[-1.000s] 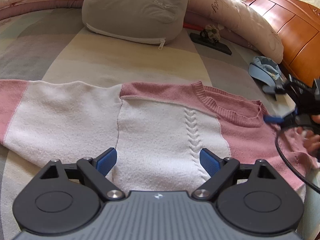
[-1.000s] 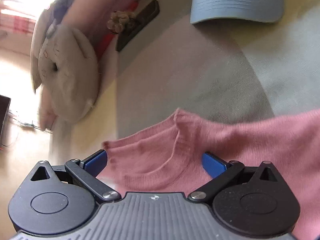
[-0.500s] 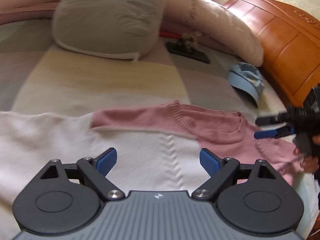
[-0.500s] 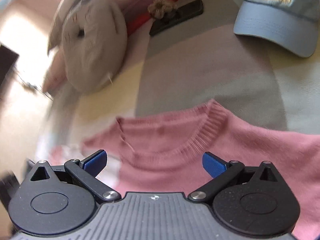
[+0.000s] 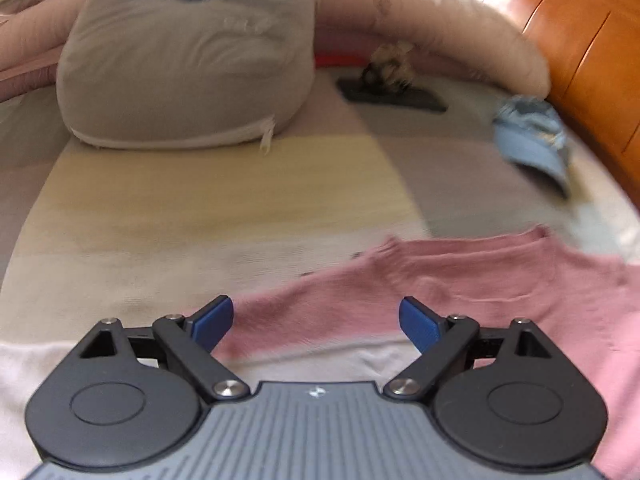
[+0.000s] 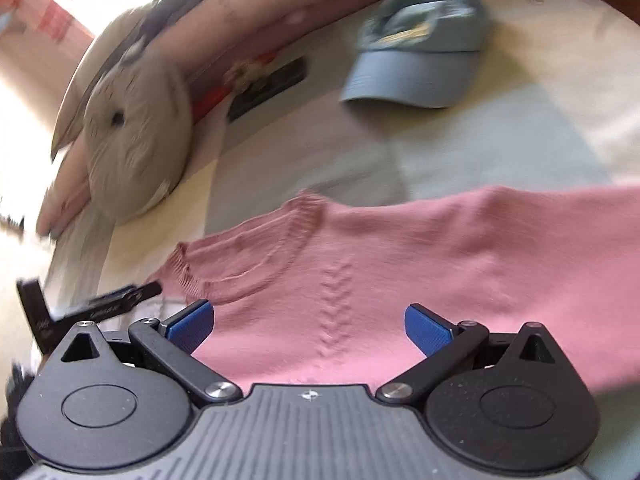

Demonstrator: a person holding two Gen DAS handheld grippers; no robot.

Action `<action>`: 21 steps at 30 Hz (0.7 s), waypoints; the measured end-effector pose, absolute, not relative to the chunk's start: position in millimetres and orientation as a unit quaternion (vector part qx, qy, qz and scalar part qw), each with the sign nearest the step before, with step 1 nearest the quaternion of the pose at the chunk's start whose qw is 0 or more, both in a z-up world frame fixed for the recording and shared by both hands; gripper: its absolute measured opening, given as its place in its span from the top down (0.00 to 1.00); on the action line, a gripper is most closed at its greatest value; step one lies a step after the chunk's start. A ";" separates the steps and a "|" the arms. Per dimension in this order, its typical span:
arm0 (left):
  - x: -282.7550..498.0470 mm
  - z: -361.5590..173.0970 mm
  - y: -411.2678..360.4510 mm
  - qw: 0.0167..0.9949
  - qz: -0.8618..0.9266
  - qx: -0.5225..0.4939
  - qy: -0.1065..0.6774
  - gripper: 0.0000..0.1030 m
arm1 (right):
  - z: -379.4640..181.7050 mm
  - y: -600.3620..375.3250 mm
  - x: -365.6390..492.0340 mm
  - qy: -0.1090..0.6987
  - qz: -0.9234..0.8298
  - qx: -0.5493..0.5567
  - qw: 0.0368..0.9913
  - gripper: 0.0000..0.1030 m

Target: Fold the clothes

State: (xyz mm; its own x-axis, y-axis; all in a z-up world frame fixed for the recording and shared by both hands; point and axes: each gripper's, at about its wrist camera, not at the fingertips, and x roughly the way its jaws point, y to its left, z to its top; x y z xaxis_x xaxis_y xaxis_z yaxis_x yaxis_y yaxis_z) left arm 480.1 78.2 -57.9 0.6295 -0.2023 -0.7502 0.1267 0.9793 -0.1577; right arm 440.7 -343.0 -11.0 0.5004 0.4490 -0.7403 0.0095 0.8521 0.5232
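Note:
A pink and white knitted sweater (image 5: 460,280) lies flat on the bed, neck band toward the pillows. In the left wrist view my left gripper (image 5: 316,322) hovers open over its pink shoulder and white chest, nothing between the blue pads. The right wrist view shows the sweater (image 6: 400,264) from above its pink side, with the ribbed collar (image 6: 280,248) and a cable stitch visible. My right gripper (image 6: 308,324) hangs open above the pink knit, empty. The other gripper's dark finger (image 6: 116,300) pokes in at the left edge by the collar.
A grey animal-face cushion (image 5: 188,60) and a long pink bolster (image 5: 440,52) lie at the head of the bed. A blue cap (image 6: 420,60) sits beyond the sweater, a black flat object (image 5: 392,96) near it. An orange wooden headboard (image 5: 580,60) bounds the right side.
Both views have swept across the sweater toward the collar. The right gripper has lifted and pulled back, so more pink knit shows. Both grippers stayed open and empty.

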 end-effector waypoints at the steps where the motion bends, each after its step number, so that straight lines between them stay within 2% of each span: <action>1: 470.5 -52.5 80.0 0.903 -0.095 -0.053 0.416 0.13 | -8.8 -349.3 433.3 0.479 0.127 0.244 0.834 0.00; 5: 422.2 -34.5 85.1 0.904 -0.090 -0.071 0.411 0.12 | -5.4 -366.2 401.5 0.472 0.119 0.266 0.832 0.00; 15: 340.8 -22.7 70.9 0.875 -0.062 -0.102 0.468 0.12 | -39.4 -366.8 337.9 0.473 0.156 0.330 0.802 0.00; 21: 307.7 0.7 52.6 0.885 -0.027 -0.072 0.460 0.12 | -44.7 -346.7 334.2 0.480 0.222 0.286 0.799 0.00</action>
State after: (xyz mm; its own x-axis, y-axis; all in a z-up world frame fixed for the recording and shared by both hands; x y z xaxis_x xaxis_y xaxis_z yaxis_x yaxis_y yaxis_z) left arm 307.7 52.6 0.7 0.5753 -0.1137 -0.8100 -0.0186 0.9882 -0.1519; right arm 334.2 -346.7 -44.7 0.4396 0.6303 -0.6399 -0.0798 0.7371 0.6711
